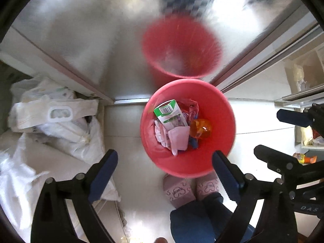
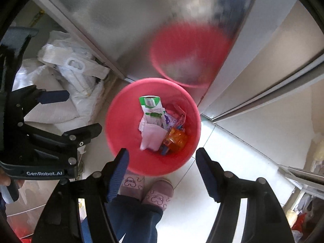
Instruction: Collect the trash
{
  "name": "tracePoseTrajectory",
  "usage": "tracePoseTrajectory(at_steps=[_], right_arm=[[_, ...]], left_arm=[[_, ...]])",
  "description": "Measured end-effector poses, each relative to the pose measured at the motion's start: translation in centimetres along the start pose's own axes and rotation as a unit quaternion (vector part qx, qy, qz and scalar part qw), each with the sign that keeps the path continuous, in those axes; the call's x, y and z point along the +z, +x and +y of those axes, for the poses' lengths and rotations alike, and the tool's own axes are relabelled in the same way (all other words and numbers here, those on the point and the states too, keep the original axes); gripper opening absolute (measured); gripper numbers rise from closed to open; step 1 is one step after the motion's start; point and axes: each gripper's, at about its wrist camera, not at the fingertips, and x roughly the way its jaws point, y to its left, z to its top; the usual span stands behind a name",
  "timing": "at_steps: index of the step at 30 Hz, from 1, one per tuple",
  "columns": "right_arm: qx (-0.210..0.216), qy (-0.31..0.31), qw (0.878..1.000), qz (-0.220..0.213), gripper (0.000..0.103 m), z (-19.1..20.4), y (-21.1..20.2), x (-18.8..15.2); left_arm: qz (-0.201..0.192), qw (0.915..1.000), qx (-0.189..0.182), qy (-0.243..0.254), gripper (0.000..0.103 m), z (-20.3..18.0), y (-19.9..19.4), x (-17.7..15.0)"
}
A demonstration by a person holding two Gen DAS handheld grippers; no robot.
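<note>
Two grippers, both aimed down with jaws apart and nothing between them: left gripper (image 1: 165, 171), right gripper (image 2: 162, 168). Below them, one round red plastic bin (image 1: 222, 125) on the pale tiled floor (image 2: 232, 158), against a reflective metal panel (image 1: 81, 40). In it: one green-and-white carton (image 1: 169, 114), long axis toward the panel, barcode end nearest it; one orange translucent plastic piece (image 1: 201, 129); one white paper scrap (image 1: 179, 139); beside the bin, two pink slippers (image 1: 179, 190).

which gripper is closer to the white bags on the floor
Left. The left gripper hangs open right beside the white bags, while the right gripper is open on the far side of the red bin.
</note>
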Motion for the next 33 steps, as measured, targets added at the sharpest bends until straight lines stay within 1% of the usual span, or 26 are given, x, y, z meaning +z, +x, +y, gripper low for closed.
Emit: tracePoseTrajectory(at_steps=[4, 7, 11, 14, 16, 19, 21, 25, 28, 29, 30, 33], right_arm=[[-0.011, 0.007, 1.000, -0.013, 0.066, 0.9, -5.0, -0.3], [-0.015, 0.010, 0.999, -0.027, 0.070, 1.9, -8.7, -0.3], [-0.003, 0.023, 0.999, -0.046, 0.071, 2.7, -14.1, 0.0], [-0.002, 0.030, 0.998, -0.055, 0.071, 3.3, -18.5, 0.4], [-0.002, 0.031, 0.997, -0.068, 0.071, 3.7, -21.5, 0.6], [-0.012, 0.019, 0.996, -0.091, 0.073, 4.6, -25.8, 0.6], [-0.019, 0.013, 0.994, -0.108, 0.076, 5.1, -28.4, 0.5], [-0.028, -0.005, 0.991, -0.130, 0.077, 6.1, -32.2, 0.0], [-0.037, -0.018, 0.987, -0.155, 0.088, 6.4, -35.1, -0.2], [-0.040, -0.020, 0.985, -0.166, 0.094, 6.7, -36.2, -0.3], [-0.043, -0.022, 0.983, -0.177, 0.096, 6.9, -37.3, -0.3], [-0.048, -0.028, 0.978, -0.202, 0.098, 7.5, -40.1, -0.3]], left_arm=[[-0.004, 0.9996, -0.018, -0.020, 0.093, 0.3, -5.3, -0.6], [-0.014, 0.9994, -0.013, -0.029, 0.093, 0.2, -9.7, -1.0], [-0.034, 0.9982, -0.009, -0.049, 0.093, 0.1, -16.3, -1.5], [-0.050, 0.9970, 0.001, -0.059, 0.093, 0.2, -21.2, -2.0], [-0.060, 0.9962, 0.005, -0.063, 0.093, 0.3, -24.5, -2.1], [-0.075, 0.9951, 0.015, -0.062, 0.093, 0.2, -28.8, -2.3], [-0.087, 0.9942, 0.024, -0.059, 0.093, 0.2, -32.0, -2.3], [-0.118, 0.9908, 0.039, -0.054, 0.093, 0.0, -37.3, -2.5], [-0.150, 0.9860, 0.049, -0.054, 0.093, -0.5, -41.1, -2.9], [-0.162, 0.9841, 0.048, -0.052, 0.093, -0.7, -42.4, -3.0], [-0.173, 0.9822, 0.050, -0.052, 0.094, -0.9, -43.7, -3.2], [-0.201, 0.9752, 0.065, -0.067, 0.095, -0.9, -46.9, -3.9]])
